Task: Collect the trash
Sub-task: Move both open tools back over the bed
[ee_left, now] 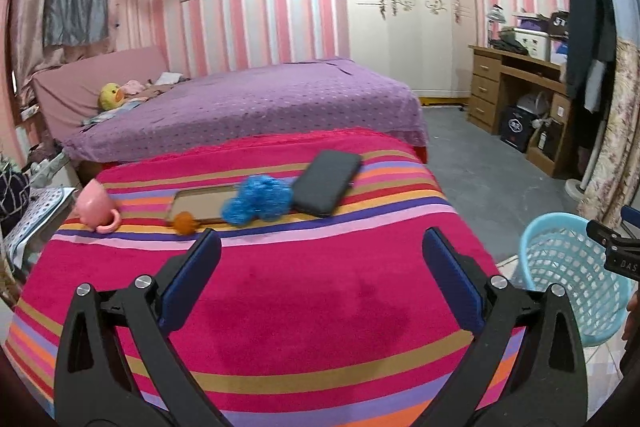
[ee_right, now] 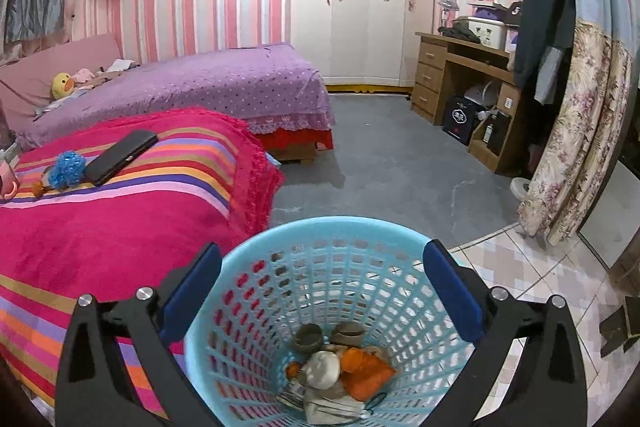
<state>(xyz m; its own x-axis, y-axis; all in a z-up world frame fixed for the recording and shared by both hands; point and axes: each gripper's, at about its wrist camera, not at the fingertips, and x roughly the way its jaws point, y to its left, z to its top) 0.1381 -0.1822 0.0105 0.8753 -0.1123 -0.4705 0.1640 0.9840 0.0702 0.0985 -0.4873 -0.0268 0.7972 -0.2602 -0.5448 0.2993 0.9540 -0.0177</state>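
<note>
My left gripper [ee_left: 322,247] is open and empty above the striped red blanket [ee_left: 280,291]. Ahead of it lie a small orange ball [ee_left: 185,223], a blue fuzzy scrunchie [ee_left: 256,199], a black case [ee_left: 326,183], a flat tray [ee_left: 204,202] and a tipped pink cup [ee_left: 94,205]. My right gripper [ee_right: 322,263] is open and hangs over the light blue basket [ee_right: 256,307], which holds orange peel [ee_right: 366,371], crumpled white paper [ee_right: 322,369] and other scraps. The basket also shows in the left wrist view [ee_left: 568,275].
A purple bed [ee_left: 248,103] with a yellow duck toy [ee_left: 112,97] lies behind. A white wardrobe [ee_right: 360,7] and wooden desk [ee_right: 460,79] stand at the back right. A floral curtain [ee_right: 576,131] hangs right, over grey floor [ee_right: 392,171].
</note>
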